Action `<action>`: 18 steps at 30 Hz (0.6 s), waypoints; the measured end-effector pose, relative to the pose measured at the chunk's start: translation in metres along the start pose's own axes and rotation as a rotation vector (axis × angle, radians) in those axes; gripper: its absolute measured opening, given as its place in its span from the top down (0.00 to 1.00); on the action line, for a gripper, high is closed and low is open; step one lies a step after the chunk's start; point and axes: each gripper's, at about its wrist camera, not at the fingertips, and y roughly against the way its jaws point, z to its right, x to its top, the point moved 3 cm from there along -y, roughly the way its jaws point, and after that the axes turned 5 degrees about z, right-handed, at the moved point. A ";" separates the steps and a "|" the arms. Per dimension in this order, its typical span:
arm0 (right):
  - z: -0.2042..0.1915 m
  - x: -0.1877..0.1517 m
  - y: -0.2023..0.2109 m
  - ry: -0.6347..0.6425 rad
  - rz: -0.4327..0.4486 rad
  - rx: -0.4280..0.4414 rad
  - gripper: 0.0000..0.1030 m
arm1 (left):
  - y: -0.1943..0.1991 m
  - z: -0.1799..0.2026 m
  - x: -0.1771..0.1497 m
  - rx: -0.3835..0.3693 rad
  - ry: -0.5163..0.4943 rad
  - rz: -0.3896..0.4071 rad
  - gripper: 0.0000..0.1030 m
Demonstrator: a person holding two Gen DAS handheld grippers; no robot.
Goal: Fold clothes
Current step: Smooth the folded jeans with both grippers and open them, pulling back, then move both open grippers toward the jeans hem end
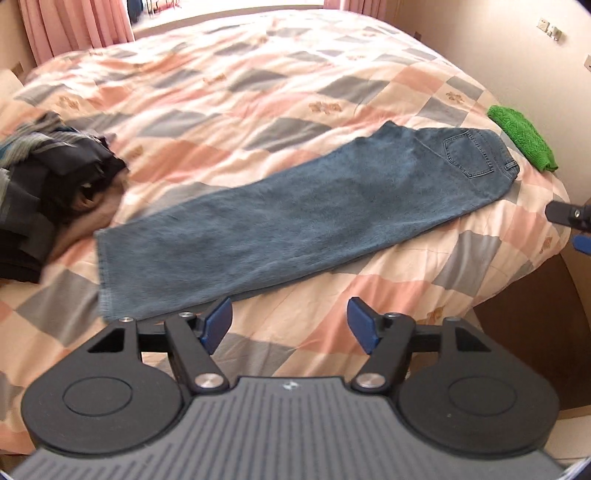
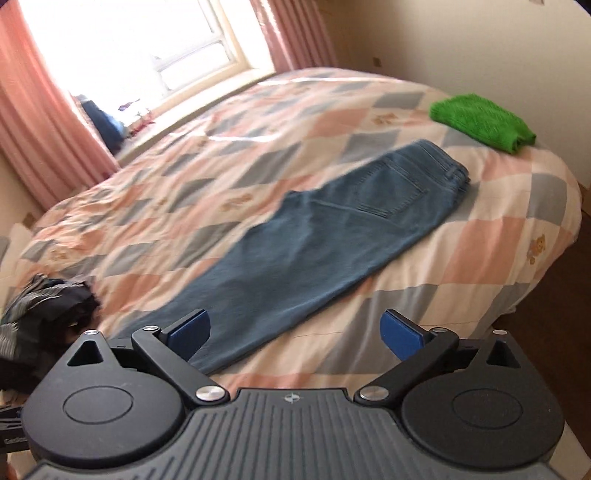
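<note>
Both tongs, left tongs and right tongs, apart, empty. Jeans halved lengthwise ahead; next: grip hem, fold toward waistband.

Bed: jeans, green cloth, clothes heap.

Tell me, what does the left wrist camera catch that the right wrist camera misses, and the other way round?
Only the left wrist view shows the tip of the other tool, the right tool, at its right edge. Only the right wrist view shows the bright window and the items on its sill. Both show the jeans lying flat on the patchwork quilt, the folded green cloth, the dark clothes pile and pink curtains.
</note>
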 end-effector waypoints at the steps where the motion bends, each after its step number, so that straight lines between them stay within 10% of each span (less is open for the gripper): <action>1: -0.007 -0.001 0.009 0.018 0.011 -0.003 0.02 | 0.007 0.000 -0.001 0.006 -0.007 0.002 0.37; 18: -0.046 -0.022 0.043 0.191 -0.067 -0.044 0.02 | 0.079 0.000 0.002 0.093 -0.039 0.036 0.27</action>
